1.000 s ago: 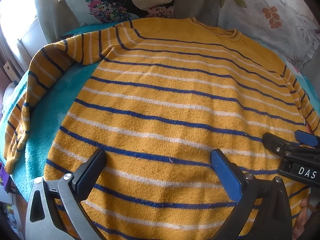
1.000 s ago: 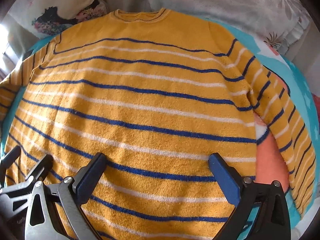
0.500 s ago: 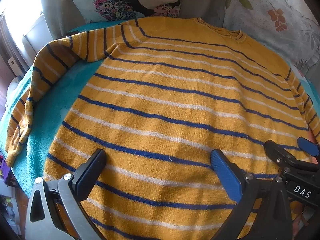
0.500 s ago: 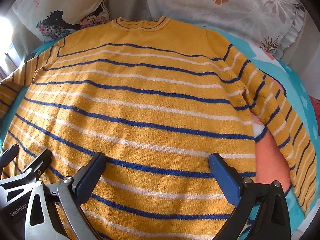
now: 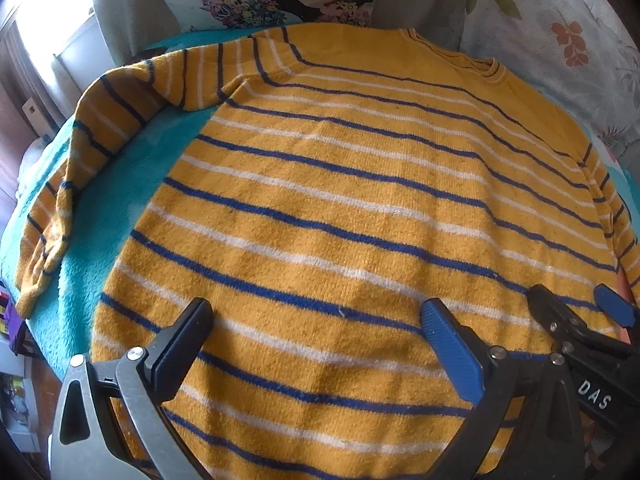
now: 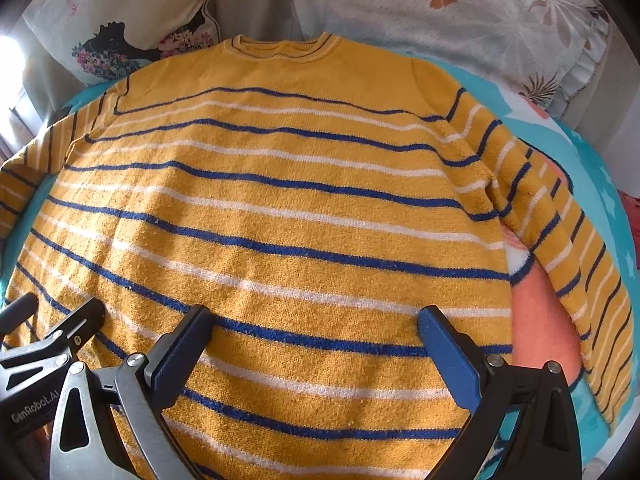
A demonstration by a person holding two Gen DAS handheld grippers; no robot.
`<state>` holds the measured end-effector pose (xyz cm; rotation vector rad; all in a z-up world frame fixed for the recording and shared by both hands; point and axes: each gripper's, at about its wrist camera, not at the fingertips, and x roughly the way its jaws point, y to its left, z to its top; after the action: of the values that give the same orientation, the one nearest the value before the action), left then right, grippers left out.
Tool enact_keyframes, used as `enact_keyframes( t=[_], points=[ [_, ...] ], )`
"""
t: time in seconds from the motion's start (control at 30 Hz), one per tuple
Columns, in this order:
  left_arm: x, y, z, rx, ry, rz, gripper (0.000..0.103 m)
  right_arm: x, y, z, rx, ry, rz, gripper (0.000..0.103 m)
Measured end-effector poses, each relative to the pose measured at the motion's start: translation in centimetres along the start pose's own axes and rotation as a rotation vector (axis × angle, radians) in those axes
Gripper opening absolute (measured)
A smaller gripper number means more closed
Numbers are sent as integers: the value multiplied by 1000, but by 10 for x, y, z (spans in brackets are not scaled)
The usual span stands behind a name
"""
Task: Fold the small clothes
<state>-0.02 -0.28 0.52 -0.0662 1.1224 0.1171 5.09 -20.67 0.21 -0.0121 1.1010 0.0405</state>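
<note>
Both hand-held grippers have drawn back a little toward the hem since a second ago, so more of the pillows and the sweater's neckline now shows. The left hand-held gripper (image 5: 316,344) hangs with its jaws spread wide and nothing between them, over the lower part of the sweater (image 5: 360,208); the right hand-held gripper (image 6: 316,346) is likewise released and empty, just beside it toward 3 o'clock. The sweater lies flat, front up, on a teal blanket (image 5: 120,200) over the bed, collar at 12 o'clock against the pillows (image 6: 460,20). Its left sleeve (image 5: 80,168) bends down toward 8 o'clock near the blanket's edge; the right sleeve (image 6: 572,248) runs toward 4 o'clock. The likely trouble: a pinch on the thick knit could catch only the top layer, or drag the fleecy blanket along, leaving a crooked fold, and the left sleeve could slip over the edge. No containers are in view.
</note>
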Motion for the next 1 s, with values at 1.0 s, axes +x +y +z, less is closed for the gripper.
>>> enact_keyframes(
  t=[1.0],
  points=[
    [-39, 61, 9, 144, -48, -146, 98, -49, 37, -15, 259, 4, -111, 102]
  ],
)
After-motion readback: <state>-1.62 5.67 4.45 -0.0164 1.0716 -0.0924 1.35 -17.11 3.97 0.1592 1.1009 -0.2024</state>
